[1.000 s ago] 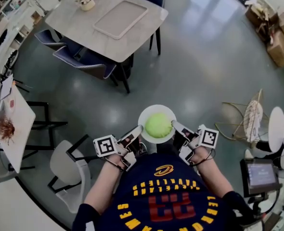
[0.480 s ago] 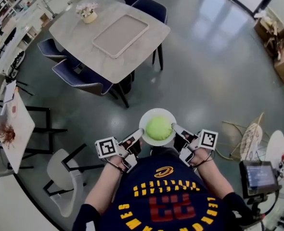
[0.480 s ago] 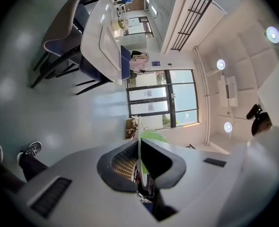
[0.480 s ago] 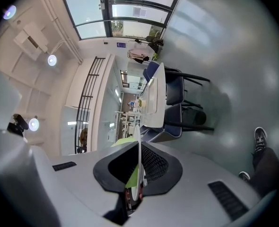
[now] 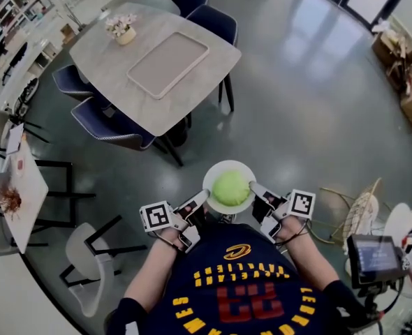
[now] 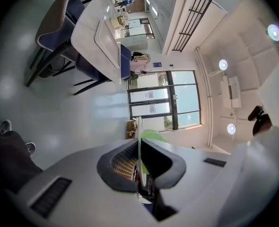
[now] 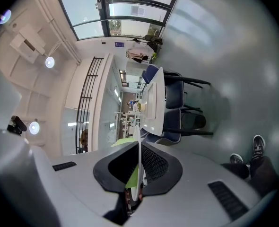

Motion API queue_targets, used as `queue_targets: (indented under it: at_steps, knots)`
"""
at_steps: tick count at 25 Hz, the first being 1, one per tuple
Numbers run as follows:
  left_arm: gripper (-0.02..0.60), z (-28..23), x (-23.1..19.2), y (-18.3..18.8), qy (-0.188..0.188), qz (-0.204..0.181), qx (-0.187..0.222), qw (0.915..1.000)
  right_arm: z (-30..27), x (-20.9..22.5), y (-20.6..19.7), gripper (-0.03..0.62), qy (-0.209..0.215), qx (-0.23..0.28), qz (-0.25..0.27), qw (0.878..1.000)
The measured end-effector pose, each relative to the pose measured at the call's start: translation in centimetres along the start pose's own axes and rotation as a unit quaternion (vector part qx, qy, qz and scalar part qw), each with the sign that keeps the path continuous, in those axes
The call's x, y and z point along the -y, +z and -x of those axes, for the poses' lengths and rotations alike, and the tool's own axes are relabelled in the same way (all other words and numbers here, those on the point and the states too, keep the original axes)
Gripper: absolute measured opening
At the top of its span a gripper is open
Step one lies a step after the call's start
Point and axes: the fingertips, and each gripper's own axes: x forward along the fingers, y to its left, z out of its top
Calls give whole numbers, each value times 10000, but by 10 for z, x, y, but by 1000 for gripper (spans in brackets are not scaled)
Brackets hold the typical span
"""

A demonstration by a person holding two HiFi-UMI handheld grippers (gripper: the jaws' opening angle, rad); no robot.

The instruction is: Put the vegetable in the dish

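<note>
dish (image 5: 227, 165): round, white, smooth, thin-rimmed
vegetable (image 5: 231, 188): pale green ball, in dish
left gripper (image 5: 196, 202): my ribbed jaws clamp the dish rim
right gripper (image 5: 258, 189): clamps the opposite rim

Count, head view:
- dish (image 5: 228, 165): 1
- round green vegetable (image 5: 231, 188): 1
- grippers: 2, the left gripper (image 5: 202, 197) and the right gripper (image 5: 254, 186)
- worktop (image 5: 192, 84), upper left: 1
- tray (image 5: 167, 63): 1
- flower pot (image 5: 121, 28): 1
- blue chairs (image 5: 112, 121): 4
- white chair (image 5: 87, 257), lower left: 1
</note>
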Motion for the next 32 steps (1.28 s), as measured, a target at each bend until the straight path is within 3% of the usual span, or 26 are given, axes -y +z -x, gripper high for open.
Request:
queue_targets:
  at_steps: [12,25,32]
  knots:
    - [20,-44,-9,43,89,33,-284,9996,-25,14,47,20,-133,242,-137,9995]
    - [20,-119,-15,167,-92,166,-694,9974,-113,5,146,20,-463,597,-42,9971]
    - [20,-131,-15,200,-152,189,-859,9960,-138,-6,165,20,-579,683,-62,9960]
